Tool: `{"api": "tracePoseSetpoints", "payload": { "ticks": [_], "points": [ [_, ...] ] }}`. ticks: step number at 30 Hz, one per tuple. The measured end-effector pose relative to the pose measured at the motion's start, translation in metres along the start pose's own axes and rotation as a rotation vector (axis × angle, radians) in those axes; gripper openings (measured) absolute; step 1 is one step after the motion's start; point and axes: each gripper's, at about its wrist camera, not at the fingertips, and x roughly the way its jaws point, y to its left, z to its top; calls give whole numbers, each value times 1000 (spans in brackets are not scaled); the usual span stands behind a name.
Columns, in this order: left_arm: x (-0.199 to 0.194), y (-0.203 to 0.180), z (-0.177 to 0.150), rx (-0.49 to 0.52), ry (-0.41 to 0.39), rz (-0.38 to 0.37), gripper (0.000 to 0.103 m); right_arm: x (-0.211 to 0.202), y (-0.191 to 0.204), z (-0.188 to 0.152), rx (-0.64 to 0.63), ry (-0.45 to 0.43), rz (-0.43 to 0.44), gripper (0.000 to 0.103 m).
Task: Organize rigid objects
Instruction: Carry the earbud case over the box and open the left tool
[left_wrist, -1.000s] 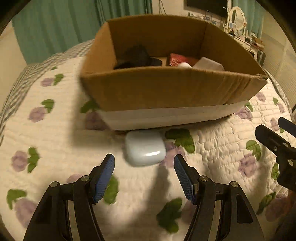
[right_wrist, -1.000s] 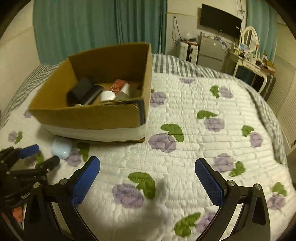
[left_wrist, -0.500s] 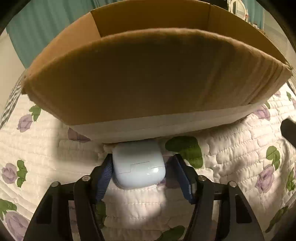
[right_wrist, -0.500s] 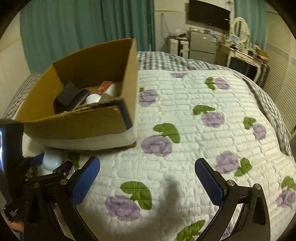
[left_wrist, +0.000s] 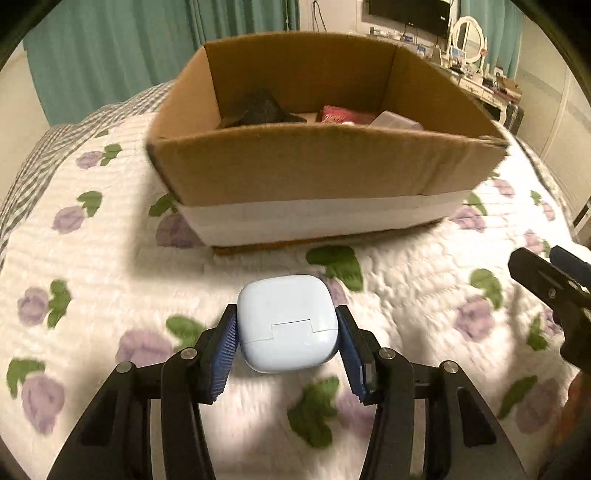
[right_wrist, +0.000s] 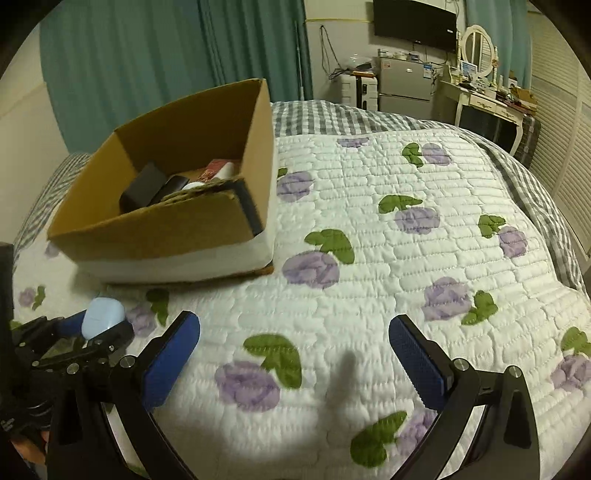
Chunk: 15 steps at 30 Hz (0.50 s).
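My left gripper (left_wrist: 287, 345) is shut on a pale blue earbud case (left_wrist: 287, 322) and holds it above the quilt, a short way in front of the open cardboard box (left_wrist: 314, 173). The box holds a black object (left_wrist: 258, 110), a red packet (left_wrist: 343, 115) and a pale box (left_wrist: 397, 120). In the right wrist view the case (right_wrist: 103, 322) shows at the lower left in the left gripper (right_wrist: 90, 328), and the box (right_wrist: 159, 236) stands beyond it. My right gripper (right_wrist: 293, 354) is open and empty over the quilt.
The bed's floral quilt (right_wrist: 406, 258) stretches to the right of the box, with a grey checked blanket (right_wrist: 332, 114) at its far edge. Teal curtains (right_wrist: 166, 55), a small fridge (right_wrist: 406, 83) and a dressing table (right_wrist: 480, 99) stand behind the bed.
My left gripper moved in to the case by the box's base, shut on it, then lifted it and drew back from the box. My right gripper stayed open and shifted slightly.
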Motion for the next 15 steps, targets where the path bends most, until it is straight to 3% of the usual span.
{"api": "tracePoseSetpoints", "payload": {
  "ticks": [5,15],
  "points": [
    [-37,-8,-4,0,-39,-24,52,-32,8,6,-13,-12,26,103],
    [-110,-7,50,5,-208,-56,52,-113,38,61,-181,-75,45,103]
  ]
}}
